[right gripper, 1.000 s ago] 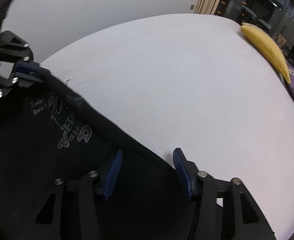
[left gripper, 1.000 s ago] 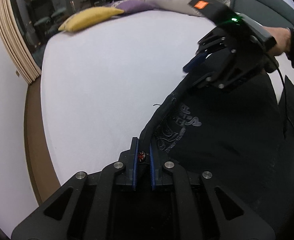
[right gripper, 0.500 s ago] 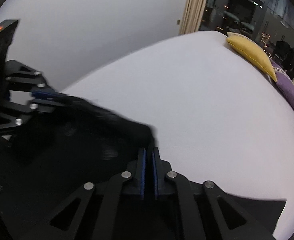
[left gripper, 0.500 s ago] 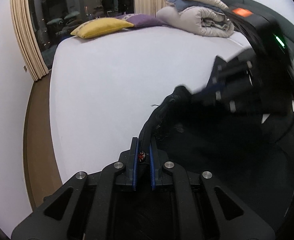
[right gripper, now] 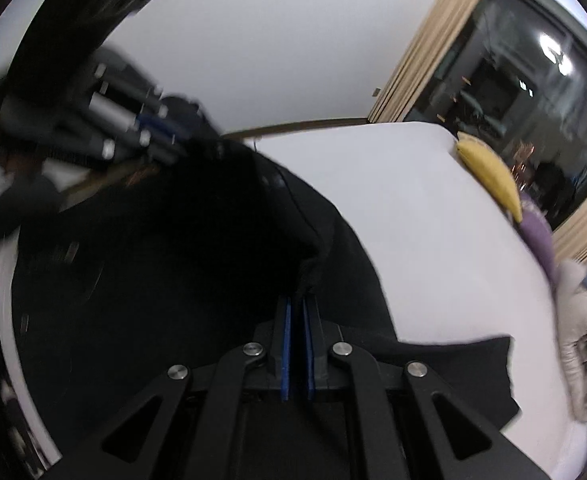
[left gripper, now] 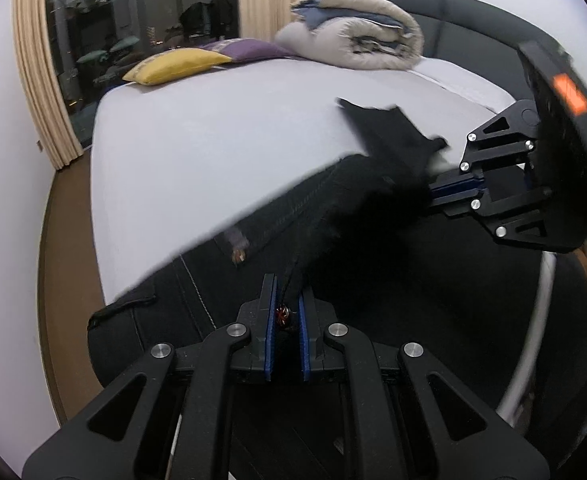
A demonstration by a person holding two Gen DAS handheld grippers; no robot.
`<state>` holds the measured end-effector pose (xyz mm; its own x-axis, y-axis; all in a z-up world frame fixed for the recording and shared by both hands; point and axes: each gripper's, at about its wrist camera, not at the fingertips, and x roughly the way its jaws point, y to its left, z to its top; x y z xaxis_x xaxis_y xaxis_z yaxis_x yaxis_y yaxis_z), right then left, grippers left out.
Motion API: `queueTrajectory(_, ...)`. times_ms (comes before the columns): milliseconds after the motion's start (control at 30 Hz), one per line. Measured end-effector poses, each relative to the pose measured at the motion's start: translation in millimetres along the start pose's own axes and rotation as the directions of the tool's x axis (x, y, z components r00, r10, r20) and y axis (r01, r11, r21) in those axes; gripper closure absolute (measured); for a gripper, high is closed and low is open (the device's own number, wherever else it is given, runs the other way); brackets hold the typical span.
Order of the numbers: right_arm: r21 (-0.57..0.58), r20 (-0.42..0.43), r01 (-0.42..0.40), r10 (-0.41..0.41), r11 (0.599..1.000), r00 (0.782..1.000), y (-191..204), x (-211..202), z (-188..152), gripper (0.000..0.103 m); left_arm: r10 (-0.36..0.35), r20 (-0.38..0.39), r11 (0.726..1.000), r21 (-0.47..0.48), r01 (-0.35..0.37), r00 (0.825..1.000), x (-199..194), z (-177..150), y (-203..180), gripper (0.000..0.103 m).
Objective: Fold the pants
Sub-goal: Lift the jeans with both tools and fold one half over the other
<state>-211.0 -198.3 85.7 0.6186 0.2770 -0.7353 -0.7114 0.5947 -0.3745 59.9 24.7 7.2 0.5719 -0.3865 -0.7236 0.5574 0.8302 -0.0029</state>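
Observation:
Black pants (left gripper: 357,208) hang lifted above a white bed (left gripper: 213,152), one edge stretched between both grippers. My left gripper (left gripper: 284,296) is shut on the pants' edge near a small red rivet. My right gripper (right gripper: 296,312) is shut on a bunched fold of the same pants (right gripper: 197,248). In the left wrist view the right gripper (left gripper: 433,194) shows at the right, pinching the cloth. In the right wrist view the left gripper (right gripper: 165,136) shows blurred at the upper left. A loose end of the pants (right gripper: 473,364) lies on the bed.
A yellow pillow (left gripper: 173,66) and a purple pillow (left gripper: 249,48) lie at the bed's far end beside a rolled duvet (left gripper: 357,36). A dark window with beige curtains (left gripper: 37,80) stands behind. Brown floor (left gripper: 57,240) runs along the bed's left edge.
The right gripper has shut on the pants. Both grippers have lifted the pants off the bed and the cloth now hangs between them, higher than before.

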Motion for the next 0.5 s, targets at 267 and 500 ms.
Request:
queueTrajectory(267, -0.146, -0.079, 0.086, -0.099, 0.986, 0.992, 95.4, -30.1, -65.0, 0.097, -0.026, -0.094, 0.993, 0.111, 0.036, 0.995, -15.5, -73.3, -66.2, 0.095)
queueTrajectory(500, -0.257, -0.097, 0.156, -0.186, 0.954, 0.978, 121.7, -28.2, -82.4, 0.097, -0.005, -0.133, 0.97, 0.239, 0.037, 0.991, -19.4, -89.2, -103.2, 0.095)
